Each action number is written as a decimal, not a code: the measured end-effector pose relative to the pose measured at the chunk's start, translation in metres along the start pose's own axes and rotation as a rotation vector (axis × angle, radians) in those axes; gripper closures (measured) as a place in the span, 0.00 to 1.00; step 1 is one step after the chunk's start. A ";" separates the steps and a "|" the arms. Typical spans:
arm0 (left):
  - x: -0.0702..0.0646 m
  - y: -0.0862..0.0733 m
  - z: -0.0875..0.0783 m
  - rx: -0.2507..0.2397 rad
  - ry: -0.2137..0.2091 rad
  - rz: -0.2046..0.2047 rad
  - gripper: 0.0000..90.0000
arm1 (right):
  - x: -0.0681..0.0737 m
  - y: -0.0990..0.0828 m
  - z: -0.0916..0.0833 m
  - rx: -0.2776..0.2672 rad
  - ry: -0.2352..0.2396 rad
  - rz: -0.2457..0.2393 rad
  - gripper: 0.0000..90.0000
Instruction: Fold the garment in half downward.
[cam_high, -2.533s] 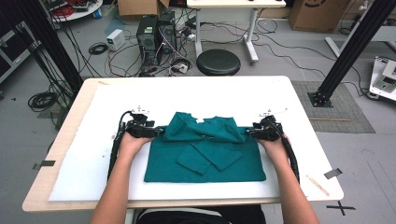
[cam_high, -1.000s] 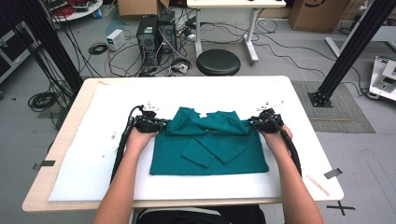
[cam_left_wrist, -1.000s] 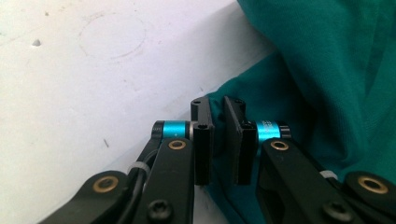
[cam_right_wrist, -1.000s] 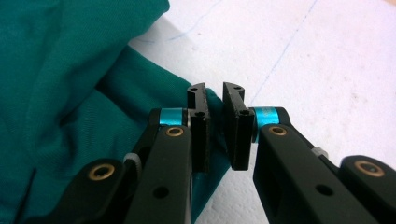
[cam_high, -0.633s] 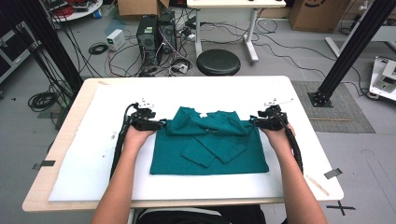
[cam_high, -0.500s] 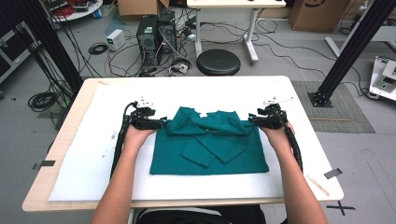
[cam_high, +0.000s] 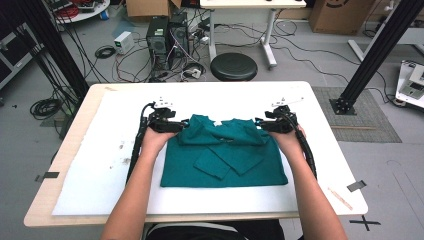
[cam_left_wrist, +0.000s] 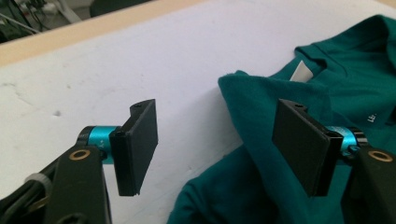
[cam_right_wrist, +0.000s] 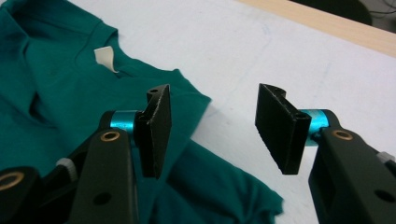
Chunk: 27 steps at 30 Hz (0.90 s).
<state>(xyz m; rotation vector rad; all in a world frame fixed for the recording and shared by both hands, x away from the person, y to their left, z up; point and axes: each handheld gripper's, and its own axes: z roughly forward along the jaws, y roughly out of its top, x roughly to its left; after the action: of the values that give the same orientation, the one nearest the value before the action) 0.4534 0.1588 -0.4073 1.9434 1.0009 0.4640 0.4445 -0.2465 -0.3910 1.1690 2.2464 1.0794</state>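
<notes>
We see a green shirt (cam_high: 225, 152) lying folded on the white mat (cam_high: 100, 170) that covers the table (cam_high: 65, 150). The shirt sits near the middle of the mat, with its collar at the far side and its sleeves folded across its front. A small white tag (cam_left_wrist: 300, 71) shows inside the collar.

We see the left gripper (cam_high: 181, 123) at the shirt's left shoulder. Its jaws stand apart and have just been opening. No cloth is pinched between them; the shoulder of the shirt lies under the gap, and one jaw hangs over the cloth, the other over the bare mat.

We see the right gripper (cam_high: 260, 122) at the shirt's right shoulder. Its jaws stand apart too and have just been opening. They hold nothing. The corner of the shirt lies below them on the mat.
</notes>
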 end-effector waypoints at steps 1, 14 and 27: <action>-0.002 0.003 0.002 -0.001 -0.004 0.003 0.33 | 0.001 0.002 0.002 0.001 0.006 -0.007 0.52; -0.004 0.013 0.042 0.080 -0.007 -0.004 0.44 | -0.005 0.001 0.046 0.093 0.018 0.037 0.57; -0.006 0.007 0.046 0.128 -0.039 0.044 0.92 | -0.002 -0.004 0.052 0.157 0.058 0.024 0.92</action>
<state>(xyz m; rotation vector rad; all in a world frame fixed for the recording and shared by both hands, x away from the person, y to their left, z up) 0.4829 0.1274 -0.4265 2.0838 0.9854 0.3940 0.4768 -0.2261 -0.4267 1.2437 2.4048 0.9721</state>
